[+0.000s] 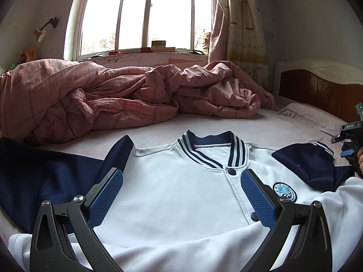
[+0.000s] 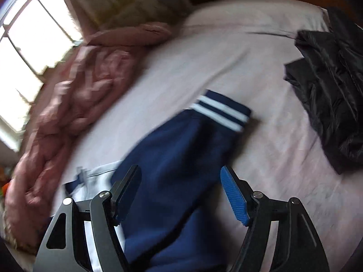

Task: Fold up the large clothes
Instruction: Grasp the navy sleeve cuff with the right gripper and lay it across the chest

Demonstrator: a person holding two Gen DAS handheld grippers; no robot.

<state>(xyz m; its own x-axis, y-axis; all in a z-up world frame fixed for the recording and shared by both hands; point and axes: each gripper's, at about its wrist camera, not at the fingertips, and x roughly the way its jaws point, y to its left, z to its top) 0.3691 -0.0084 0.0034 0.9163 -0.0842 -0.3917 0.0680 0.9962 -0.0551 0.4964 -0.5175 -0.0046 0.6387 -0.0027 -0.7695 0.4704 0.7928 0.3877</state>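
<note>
On the bed (image 1: 158, 133), near its front edge, the white varsity jacket (image 1: 181, 195) lies flat, collar toward the rumpled pink quilt (image 1: 113, 95). Left tongs (image 1: 181, 181) hover spread over its chest. Right tongs (image 2: 181, 181) are spread too, straddling the navy sleeve (image 2: 181, 158), with a black jacket (image 2: 329, 90) off toward the bed's far corner.

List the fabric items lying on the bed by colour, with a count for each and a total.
White and navy: 1, the jacket
Pink: 2, the rumpled quilt and the pillow
Black: 1, the black garment
Total: 4
</note>
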